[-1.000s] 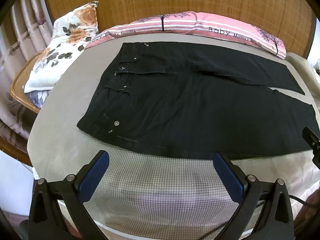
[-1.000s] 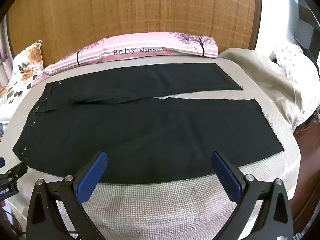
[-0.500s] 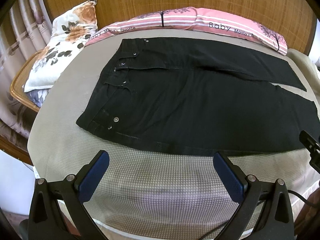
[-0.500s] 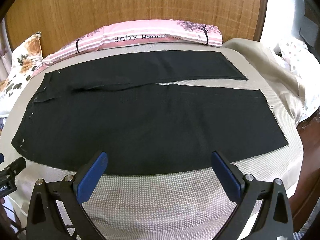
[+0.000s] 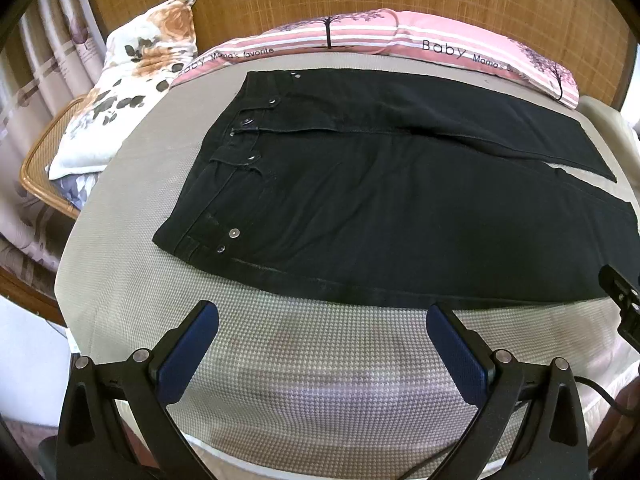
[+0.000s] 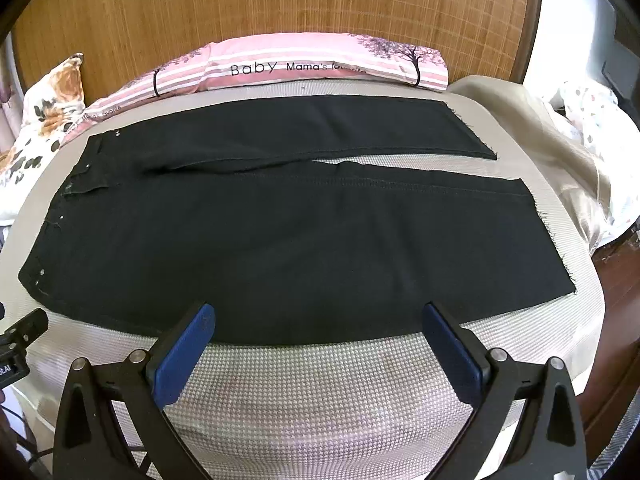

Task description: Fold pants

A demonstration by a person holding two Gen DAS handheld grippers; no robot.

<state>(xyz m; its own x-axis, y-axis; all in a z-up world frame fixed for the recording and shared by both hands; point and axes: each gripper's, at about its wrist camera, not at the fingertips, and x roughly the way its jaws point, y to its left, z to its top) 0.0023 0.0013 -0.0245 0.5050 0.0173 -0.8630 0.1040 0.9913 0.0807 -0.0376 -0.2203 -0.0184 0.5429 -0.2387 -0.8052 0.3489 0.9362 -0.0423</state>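
Black pants (image 5: pixel 380 200) lie flat on a bed, waistband to the left, both legs spread to the right; they also show in the right wrist view (image 6: pixel 280 232). My left gripper (image 5: pixel 322 316) is open and empty, just in front of the pants' near edge by the hip. My right gripper (image 6: pixel 320 316) is open and empty, its fingertips at the near edge of the near leg. Each gripper's body shows at the side of the other's view.
The bed has a grey houndstooth cover (image 5: pixel 320 368). A pink striped pillow (image 6: pixel 320 68) lies along the wooden headboard. A floral pillow (image 5: pixel 120 92) and a wicker chair (image 5: pixel 44 160) are at left. A beige blanket (image 6: pixel 560 140) lies at right.
Both grippers have moved forward a little toward the pants' near edge. The pants have not moved.
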